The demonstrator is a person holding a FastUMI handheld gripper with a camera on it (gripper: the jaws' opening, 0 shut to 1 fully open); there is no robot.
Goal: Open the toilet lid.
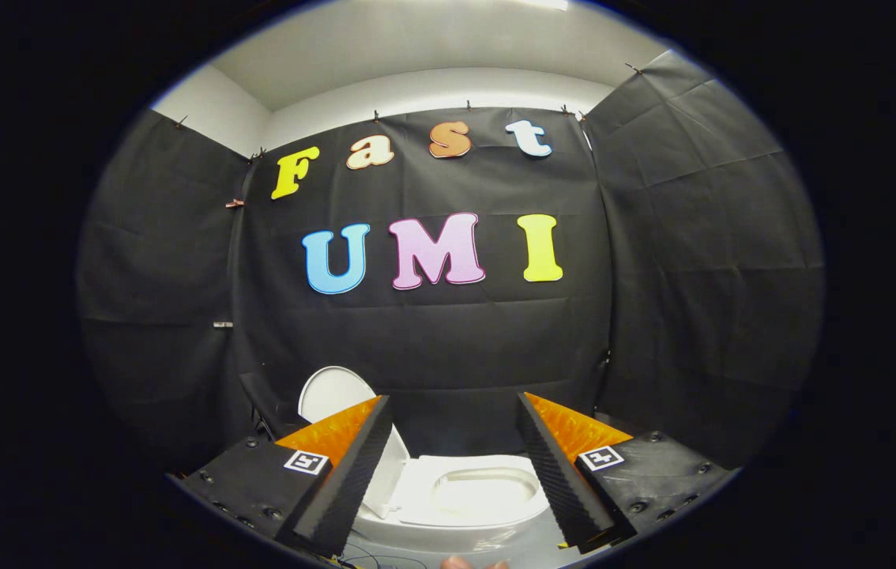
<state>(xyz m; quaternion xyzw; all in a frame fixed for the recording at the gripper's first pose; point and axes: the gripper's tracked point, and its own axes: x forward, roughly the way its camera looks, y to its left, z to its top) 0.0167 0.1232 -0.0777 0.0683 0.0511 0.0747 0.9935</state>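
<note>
White oval plastic toilet lid (335,395) raised, leaning upright behind the left finger.
Gripper (454,466) spread wide, holding nothing; white ceramic toilet bowl (480,494) open between the fingers, contents unclear.

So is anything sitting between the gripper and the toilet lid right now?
Nothing visible stands between them. The gripper is open with its fingers spread wide and holding nothing. The toilet lid is already raised, standing up behind one finger and partly hidden by it. The toilet bowl lies open between the fingers, just ahead.
</note>
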